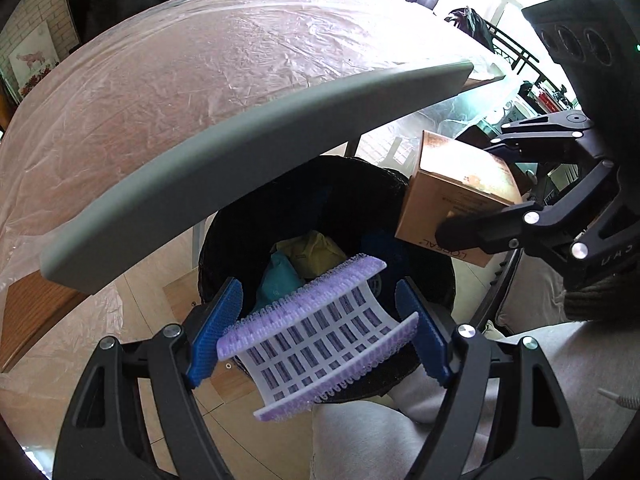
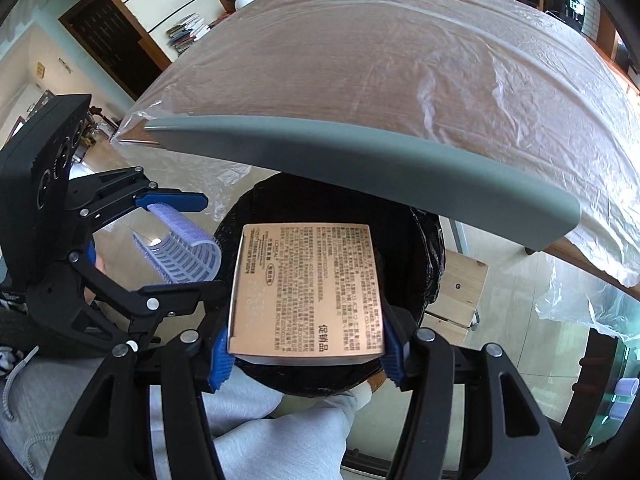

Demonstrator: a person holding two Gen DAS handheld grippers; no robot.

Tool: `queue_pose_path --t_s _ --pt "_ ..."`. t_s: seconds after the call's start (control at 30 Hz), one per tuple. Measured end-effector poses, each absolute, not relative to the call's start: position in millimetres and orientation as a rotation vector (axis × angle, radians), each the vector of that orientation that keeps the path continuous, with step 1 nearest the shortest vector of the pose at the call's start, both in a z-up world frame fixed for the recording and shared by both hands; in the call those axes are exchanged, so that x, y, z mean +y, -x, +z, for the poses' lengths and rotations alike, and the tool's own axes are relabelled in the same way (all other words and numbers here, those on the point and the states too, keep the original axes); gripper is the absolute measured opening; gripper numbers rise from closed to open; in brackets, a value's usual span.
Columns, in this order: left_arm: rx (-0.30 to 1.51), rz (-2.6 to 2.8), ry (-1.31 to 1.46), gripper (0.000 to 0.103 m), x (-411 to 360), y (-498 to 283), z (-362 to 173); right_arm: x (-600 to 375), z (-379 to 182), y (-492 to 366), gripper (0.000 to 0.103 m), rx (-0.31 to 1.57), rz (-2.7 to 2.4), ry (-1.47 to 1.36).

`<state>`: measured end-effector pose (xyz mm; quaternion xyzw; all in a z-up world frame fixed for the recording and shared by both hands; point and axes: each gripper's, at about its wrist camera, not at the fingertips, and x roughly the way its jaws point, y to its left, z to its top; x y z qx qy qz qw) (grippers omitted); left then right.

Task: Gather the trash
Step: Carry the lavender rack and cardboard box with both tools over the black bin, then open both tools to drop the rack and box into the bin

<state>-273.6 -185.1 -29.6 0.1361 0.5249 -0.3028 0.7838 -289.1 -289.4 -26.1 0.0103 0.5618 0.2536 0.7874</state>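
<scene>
My left gripper (image 1: 318, 286) is shut on a bent purple-and-white bristled mesh strip (image 1: 320, 332), held across its blue pads above a black bin (image 1: 360, 184). The bin holds yellow and teal scraps (image 1: 304, 264). In the right wrist view the same strip (image 2: 180, 248) curls between the left gripper's (image 2: 208, 244) fingers, to the left of the bin (image 2: 404, 240). My right gripper (image 2: 306, 336) is shut on a copper-coloured carton (image 2: 308, 288) with printed text, hanging over the bin's mouth. From the left wrist view the carton (image 1: 452, 184) and right gripper (image 1: 476, 188) are at the bin's right rim.
The grey table edge (image 1: 240, 176) overhangs the far side of the bin, and clear plastic sheeting (image 2: 400, 60) covers the tabletop. A person's grey trouser legs (image 2: 260, 432) are just below the bin. A wooden stool (image 2: 460, 288) stands to its right on the tiled floor.
</scene>
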Motion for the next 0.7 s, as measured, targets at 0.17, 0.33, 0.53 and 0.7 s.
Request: queue_pose_path --t_s 0.17,0.33,0.53,0.7 --pt "1.135 -0.664 -0.295 0.081 -187 273 -33 -287 -32 287 0.058 1.221 0.537 -0.028" --pt "1.116 -0.666 -0.330 0.088 -186 276 -30 -290 -34 284 0.076 1.230 0.535 -0.057" --pt "1.119 -0.681 -0.312 0.090 -188 276 -22 -295 -28 283 0.076 1.222 0.530 -0.052" --pt "1.066 -0.682 -0.253 0.090 -174 277 11 -310 4 285 0.077 1.162 0.560 -0.085"
